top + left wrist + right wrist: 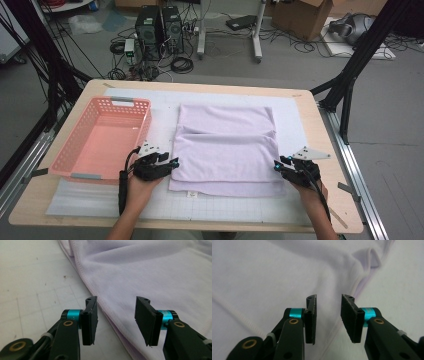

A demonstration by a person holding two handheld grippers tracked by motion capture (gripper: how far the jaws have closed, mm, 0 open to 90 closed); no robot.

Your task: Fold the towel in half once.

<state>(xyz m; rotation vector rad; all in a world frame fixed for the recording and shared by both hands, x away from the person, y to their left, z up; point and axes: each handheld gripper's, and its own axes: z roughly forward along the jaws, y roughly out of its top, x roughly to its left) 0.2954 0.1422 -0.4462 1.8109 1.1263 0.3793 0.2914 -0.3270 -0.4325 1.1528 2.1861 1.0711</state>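
Note:
A lilac towel, folded in layers, lies flat on the white grid mat. My left gripper rests at the towel's front left edge. In the left gripper view its jaws stand open, the towel's hemmed edge running under the gap with neither pad pressing on it. My right gripper sits at the towel's front right edge. In the right gripper view it is open too, with the towel and its hem lying below the gap, untouched by the pads.
A pink perforated basket stands on the table's left side, just beyond my left hand. The wooden table edge runs close to the right of my right gripper. Cables, computer towers and boxes lie on the floor behind the table.

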